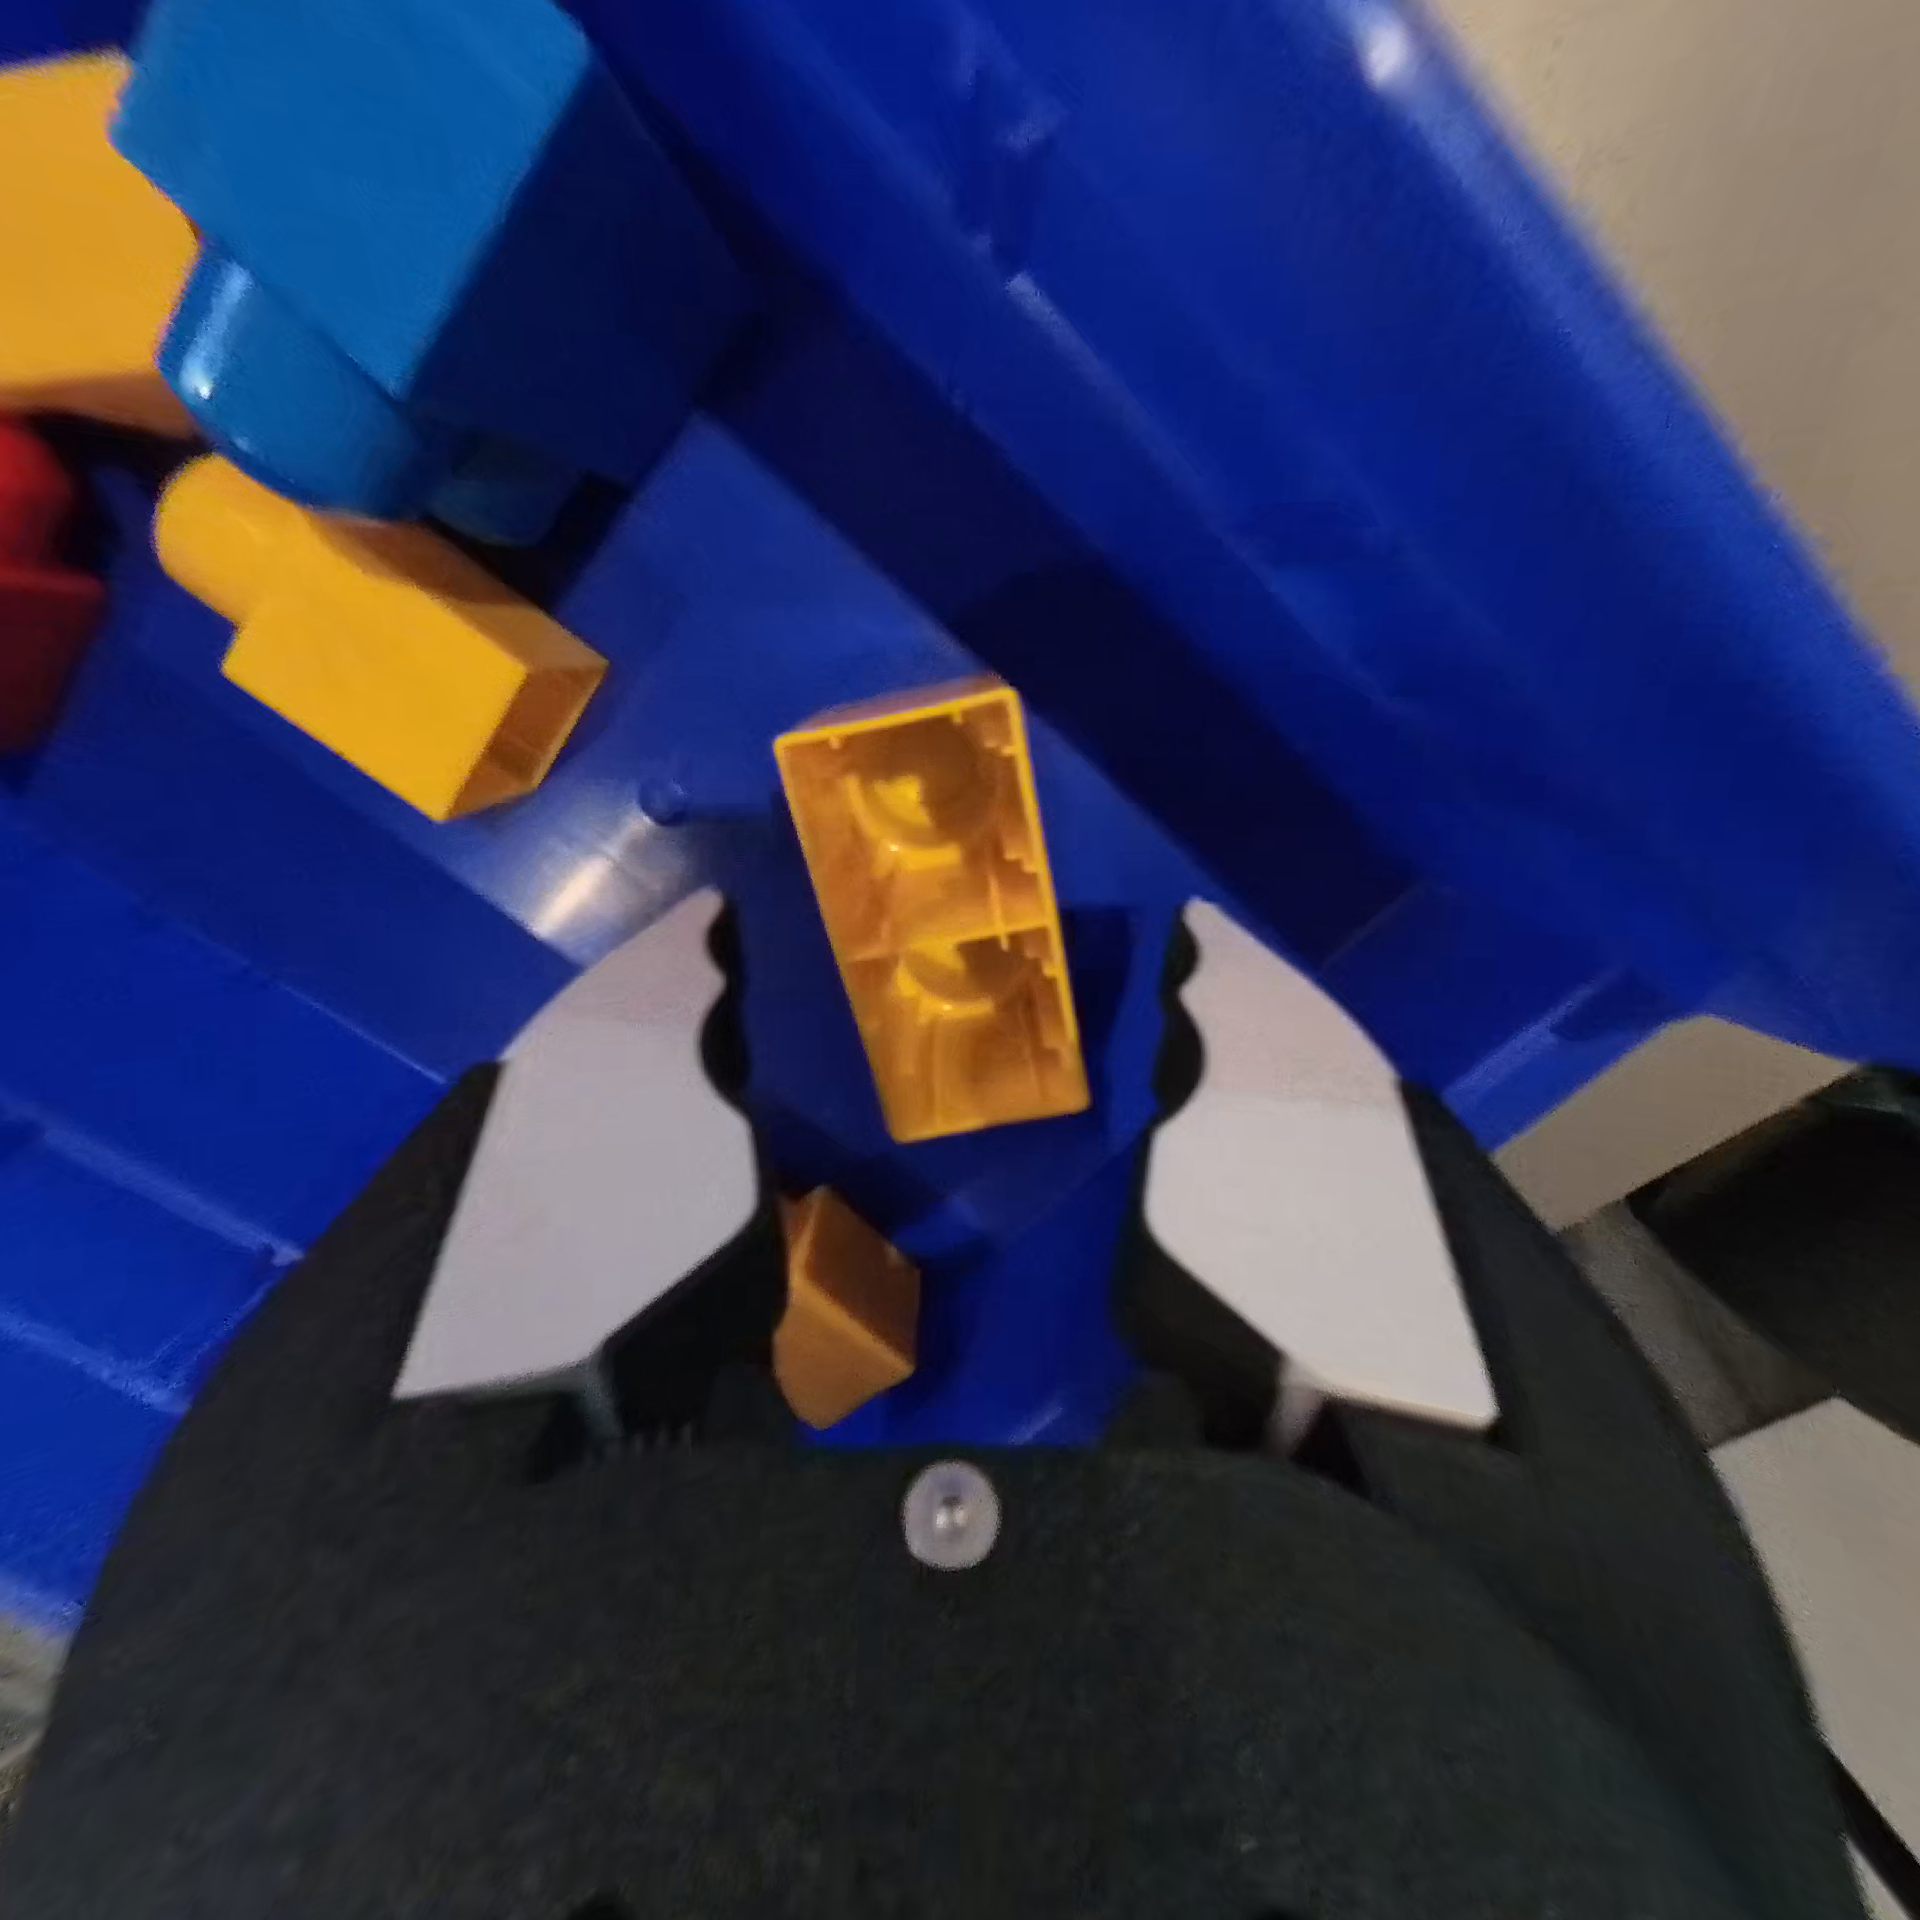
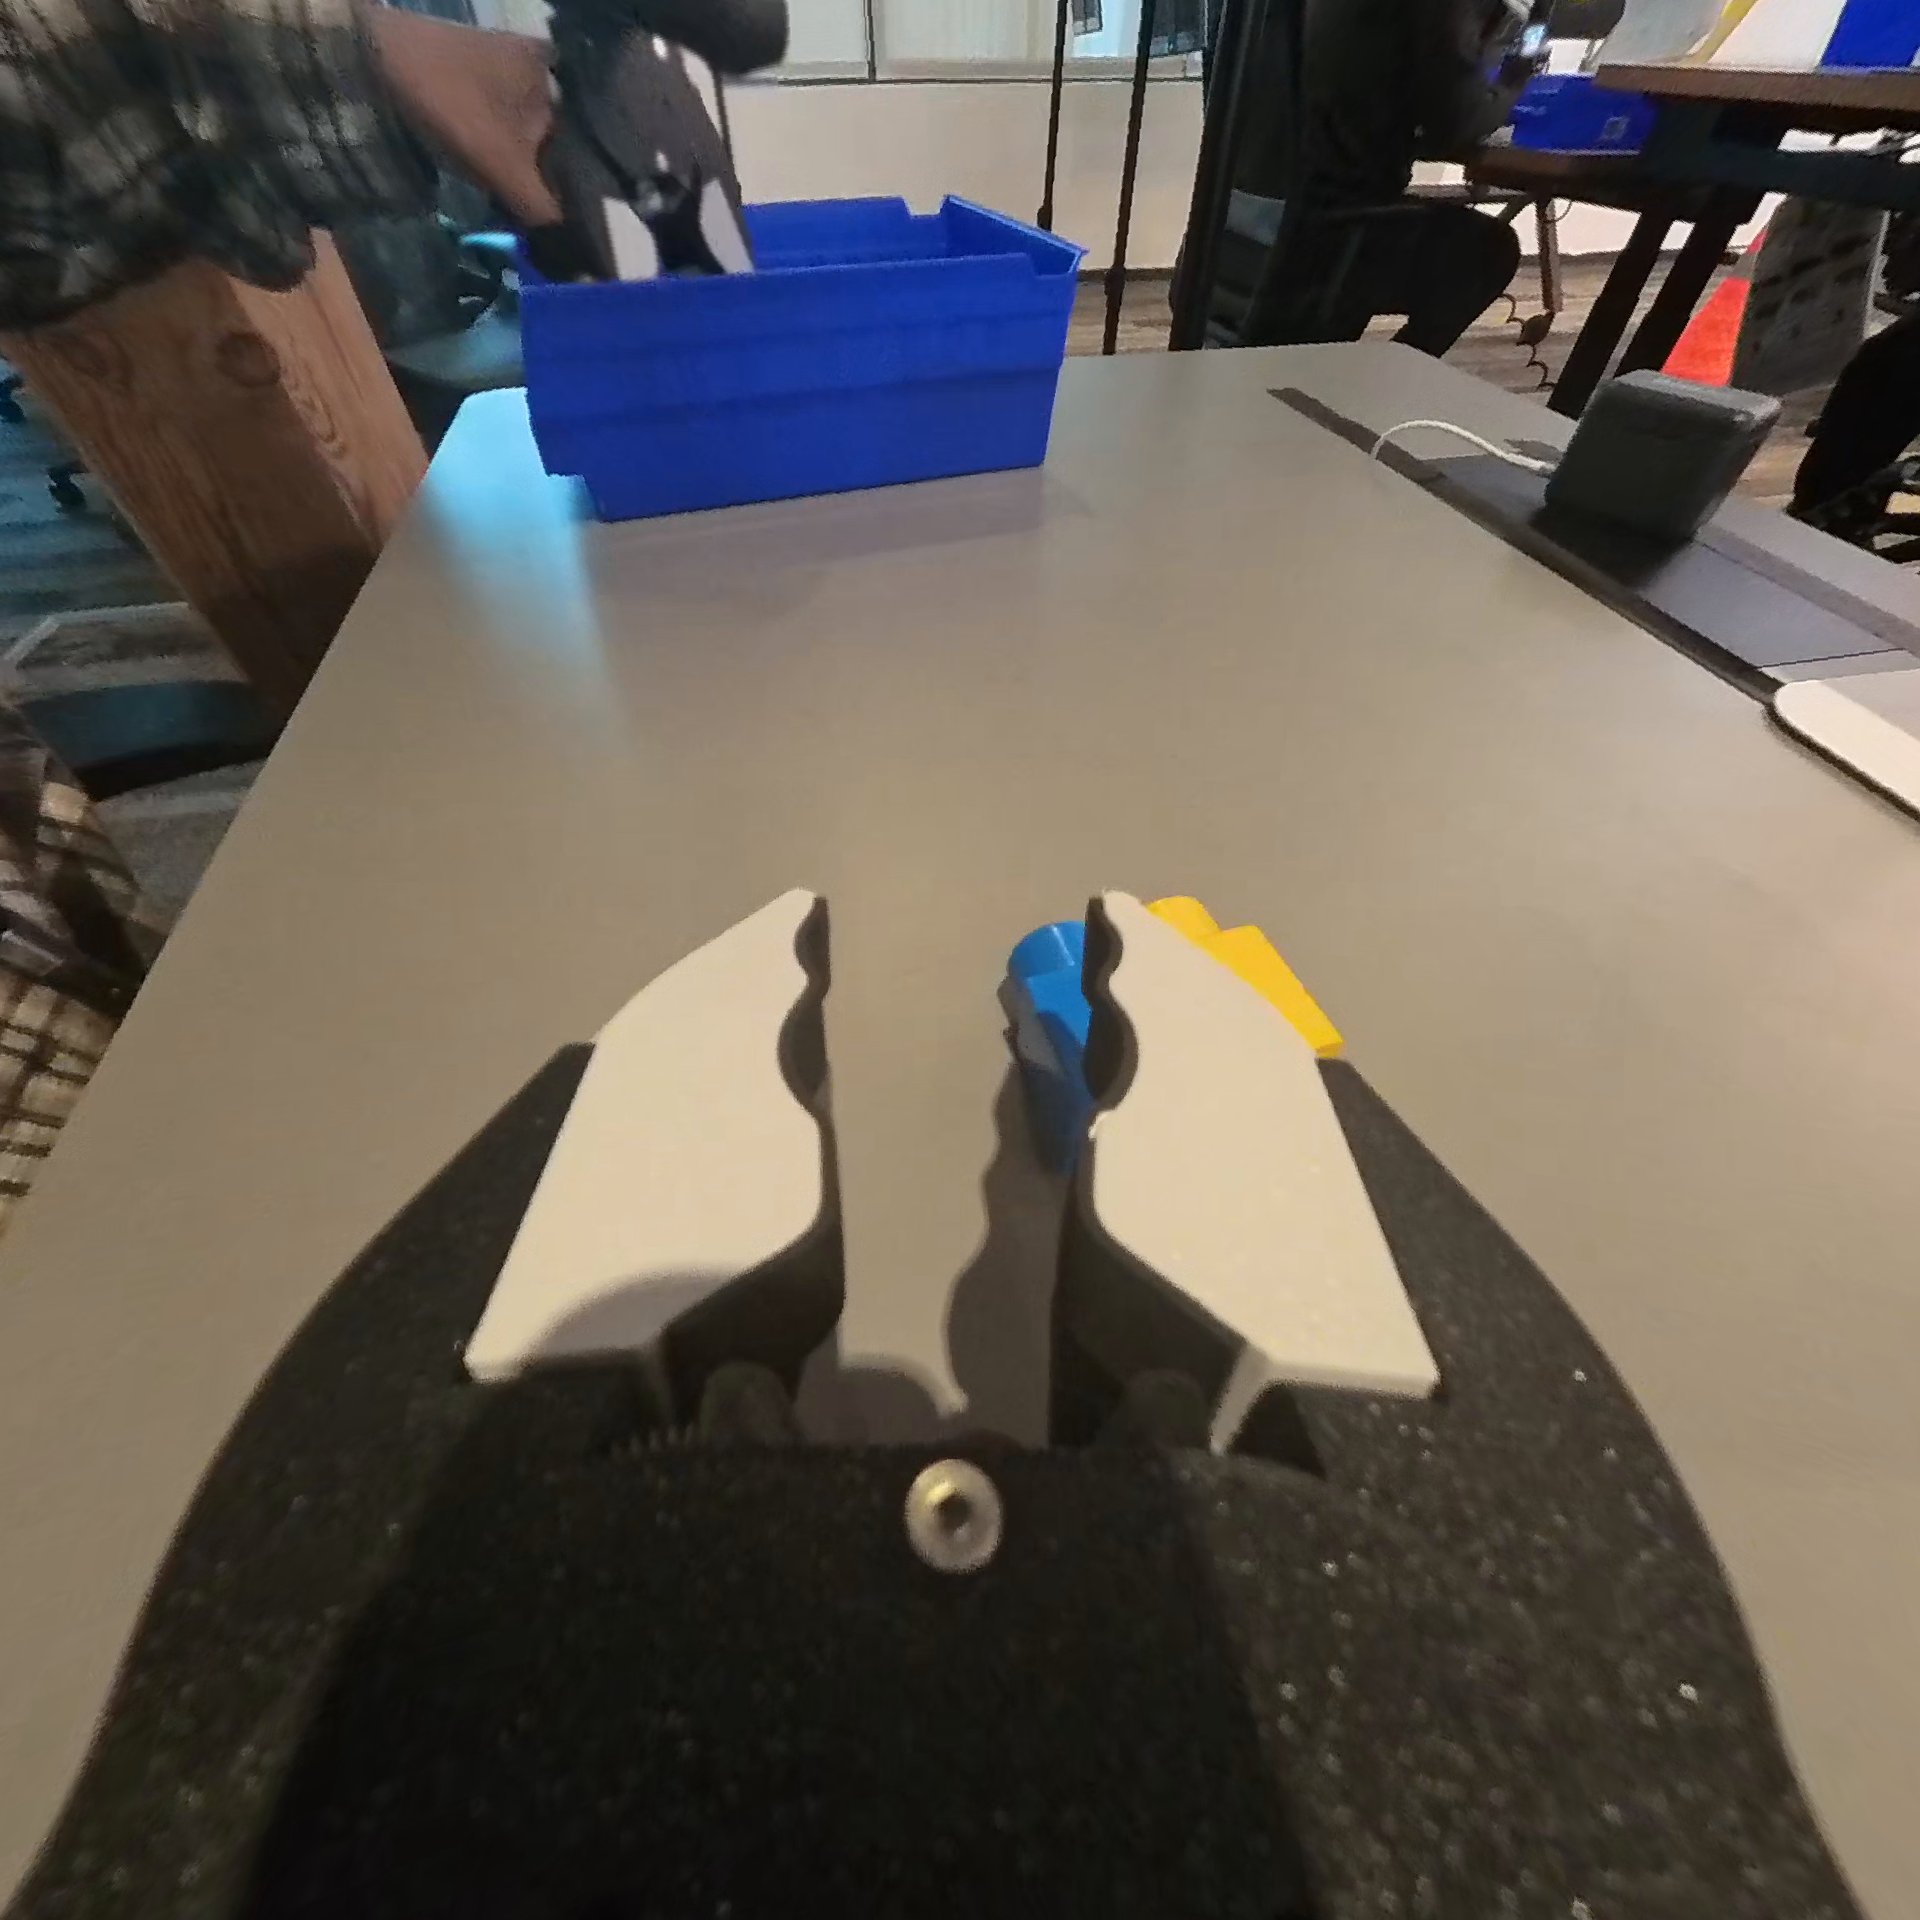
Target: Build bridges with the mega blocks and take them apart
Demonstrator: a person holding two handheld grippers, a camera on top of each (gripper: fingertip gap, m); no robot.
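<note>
Tool state, left tool (image 1: pixel 940 997): white contoured fingers spread wide inside the blue plastic bin (image 1: pixel 1195 436), nothing held. A two-stud yellow block (image 1: pixel 930 914) sits between the fingertips with its hollow underside facing the camera, clear of both. Ahead to the left lie a single-stud yellow block (image 1: pixel 384 644), a glossy light-blue block (image 1: pixel 343 239) and a red piece (image 1: pixel 36 582).

Right tool (image 2: pixel 956 935): fingers parted, empty, low over the smooth grey table (image 2: pixel 935 675). A blue block (image 2: pixel 1049 1008) rests against its right finger's inner edge; a yellow block (image 2: pixel 1257 977) lies just beyond that finger.
</note>
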